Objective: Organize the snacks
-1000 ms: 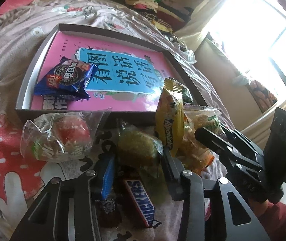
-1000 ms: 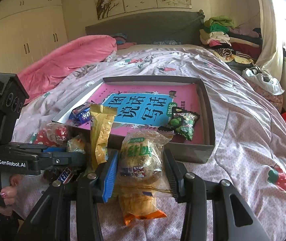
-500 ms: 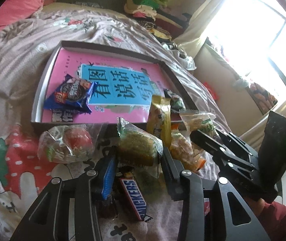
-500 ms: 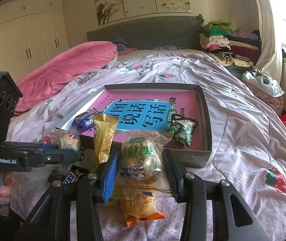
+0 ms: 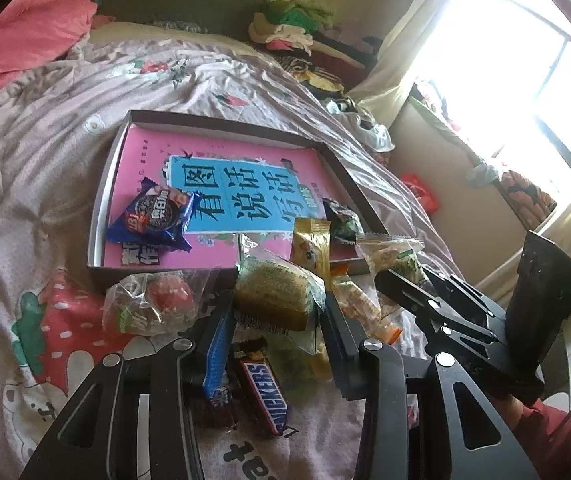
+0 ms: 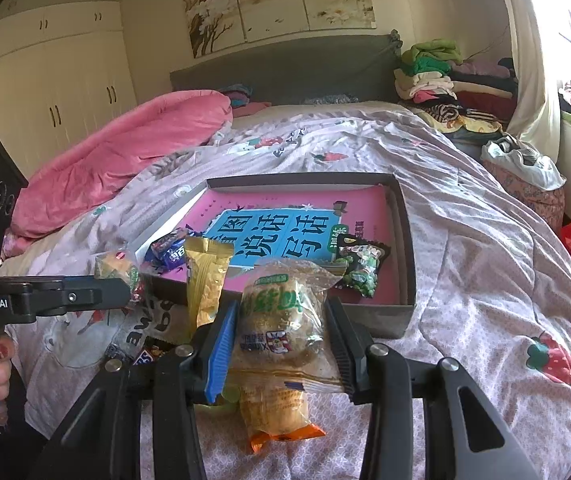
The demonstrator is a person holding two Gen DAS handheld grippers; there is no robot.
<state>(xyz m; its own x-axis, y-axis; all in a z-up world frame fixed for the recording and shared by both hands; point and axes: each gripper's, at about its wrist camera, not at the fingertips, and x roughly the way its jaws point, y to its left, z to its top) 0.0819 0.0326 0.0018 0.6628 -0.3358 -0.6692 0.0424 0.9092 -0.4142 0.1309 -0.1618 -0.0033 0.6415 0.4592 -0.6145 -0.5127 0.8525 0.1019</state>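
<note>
Two risks: we judge the crinkly wrappers may slip from either tongs, and loose packets may slide on the soft bed.
Left tongs: pinching a green-yellow cake packet above the Snickers bar.
Right tongs: pinching a clear pastry packet, just short of the box's near edge.
Box: we see a pink book, a blue cookie packet by its near-left corner, and a green-black packet near-right.
</note>
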